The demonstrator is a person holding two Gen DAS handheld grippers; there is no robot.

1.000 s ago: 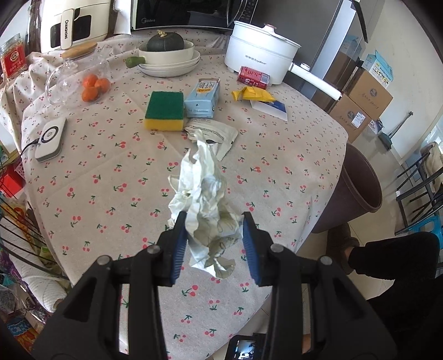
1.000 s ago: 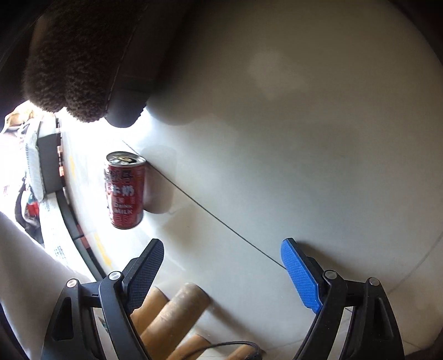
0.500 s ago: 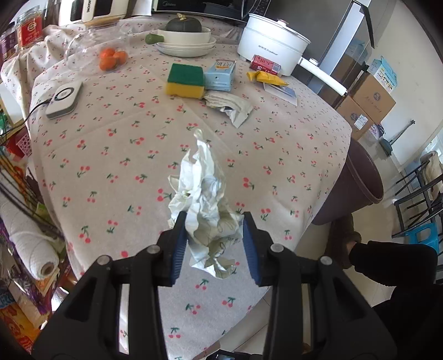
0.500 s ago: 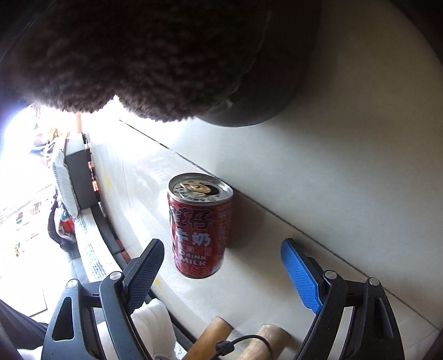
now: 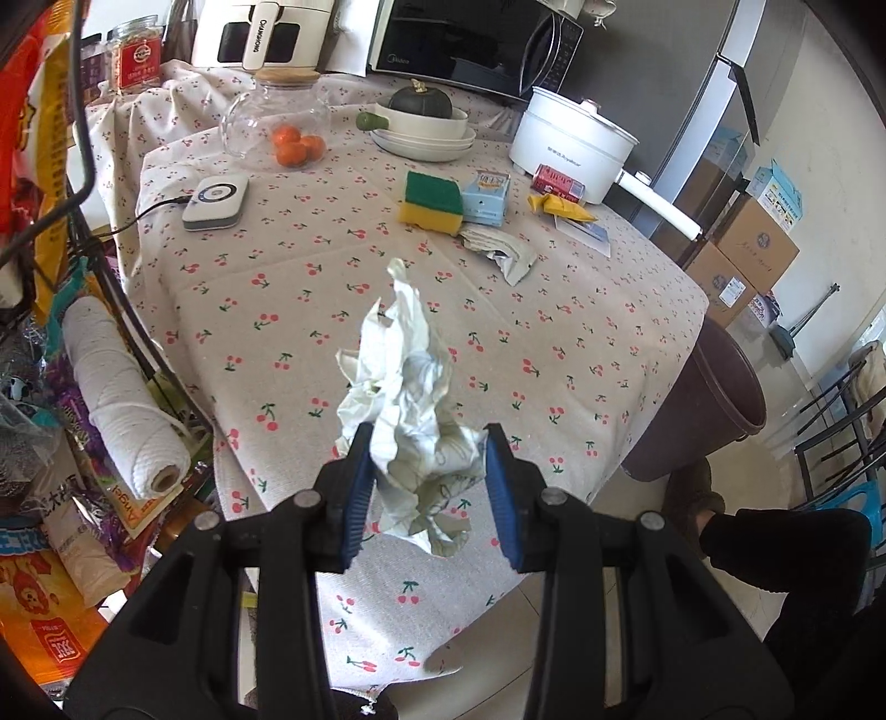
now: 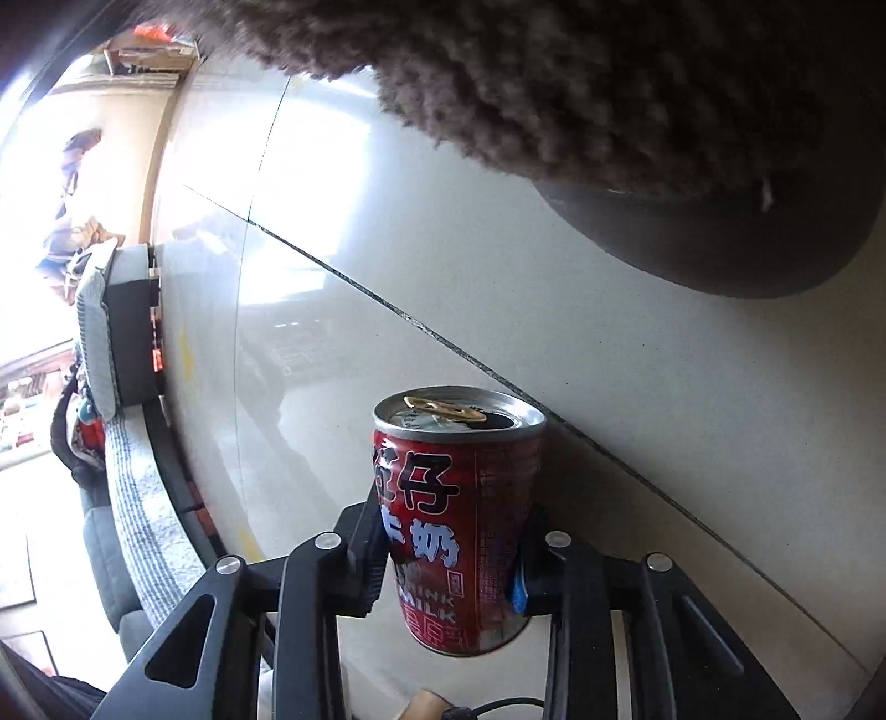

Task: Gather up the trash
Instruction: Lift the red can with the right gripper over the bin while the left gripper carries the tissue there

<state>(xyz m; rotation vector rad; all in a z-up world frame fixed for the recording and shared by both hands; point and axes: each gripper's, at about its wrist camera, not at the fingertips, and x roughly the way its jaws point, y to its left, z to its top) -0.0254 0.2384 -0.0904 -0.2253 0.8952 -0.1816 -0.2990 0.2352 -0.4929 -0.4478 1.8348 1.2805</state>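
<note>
Gripping trash in both hands: crumpled tissue on the left, red can on the right.

Left gripper [image 5: 429, 487] clamps the crumpled tissue [image 5: 407, 410] above the near edge of the cherry-print table [image 5: 581, 332]; farther off lie a sponge [image 5: 433, 202] and a brown bin [image 5: 714, 410] beside the table. Right gripper [image 6: 451, 559], jaws closing, has its pads against the upright red can [image 6: 457, 520] on the pale floor tiles [image 6: 664, 387].

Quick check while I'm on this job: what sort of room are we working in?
Most likely a home kitchen or dining area: a microwave and white electric cooking pot stand behind a table with a cherry-print cloth, and a brown bin stands beside it.
</note>
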